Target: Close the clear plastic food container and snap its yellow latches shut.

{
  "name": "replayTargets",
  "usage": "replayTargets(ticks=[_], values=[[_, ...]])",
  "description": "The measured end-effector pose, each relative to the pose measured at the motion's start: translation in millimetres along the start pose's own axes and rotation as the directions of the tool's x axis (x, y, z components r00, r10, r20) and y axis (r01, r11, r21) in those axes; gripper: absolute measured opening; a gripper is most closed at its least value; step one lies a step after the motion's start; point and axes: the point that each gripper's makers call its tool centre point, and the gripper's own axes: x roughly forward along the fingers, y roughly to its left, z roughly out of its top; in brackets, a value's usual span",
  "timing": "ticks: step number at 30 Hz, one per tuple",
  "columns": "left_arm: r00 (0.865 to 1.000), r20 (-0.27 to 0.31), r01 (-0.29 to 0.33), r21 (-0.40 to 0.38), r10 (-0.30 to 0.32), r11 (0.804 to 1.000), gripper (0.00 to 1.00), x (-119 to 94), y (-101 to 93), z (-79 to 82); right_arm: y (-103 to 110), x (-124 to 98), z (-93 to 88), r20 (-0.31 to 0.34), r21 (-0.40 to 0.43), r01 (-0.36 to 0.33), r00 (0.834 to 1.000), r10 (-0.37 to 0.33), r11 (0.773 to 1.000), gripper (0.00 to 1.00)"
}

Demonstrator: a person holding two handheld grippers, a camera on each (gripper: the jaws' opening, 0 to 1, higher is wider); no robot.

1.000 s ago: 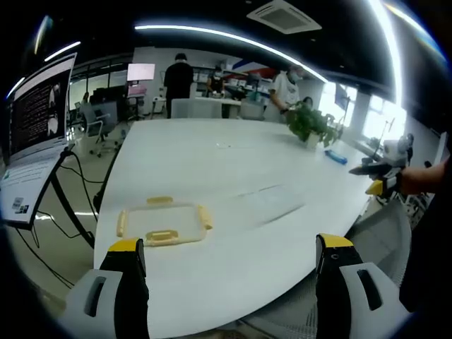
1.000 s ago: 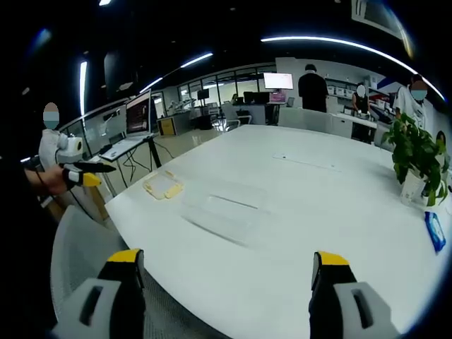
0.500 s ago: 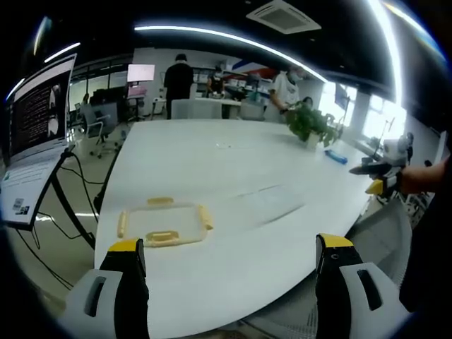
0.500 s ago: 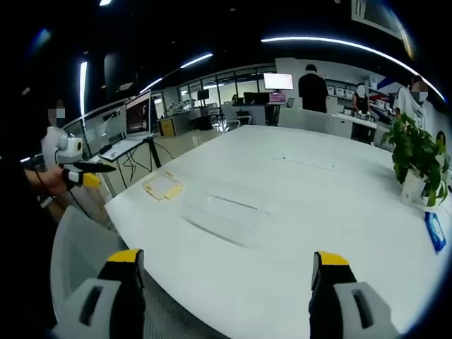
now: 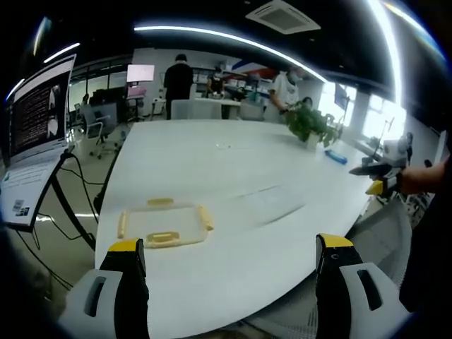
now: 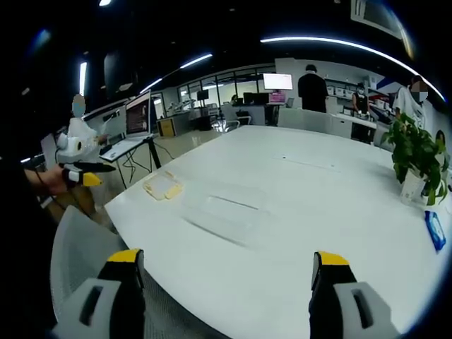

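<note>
White table; lid with yellow latches at 10 o'clock, clear container (faint, edges hard to trace). Both grippers wide apart, empty.

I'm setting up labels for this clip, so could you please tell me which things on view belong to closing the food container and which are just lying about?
For the job:
- lid with yellow latches
- clear container
- left gripper
- right gripper

Just lying about:
- potted plant
- blue packet
- laptop
- white table
</note>
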Motion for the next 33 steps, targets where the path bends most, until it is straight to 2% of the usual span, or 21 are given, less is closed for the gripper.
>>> replayTargets(ticks=[24,33], values=[[1.000,-0.006,0.012,0.012,-0.012,1.000,0.99,2,5.8,2.0,4,5,2.2,0.007,0.005,0.002,1.000,-0.002,1.000,1.00],[1.000,-0.006,0.009,0.011,-0.009,1.000,0.99,1,19.5,4.2,12,14,5.9,0.009,0.008,-0.001,1.000,0.001,1.000,1.00]])
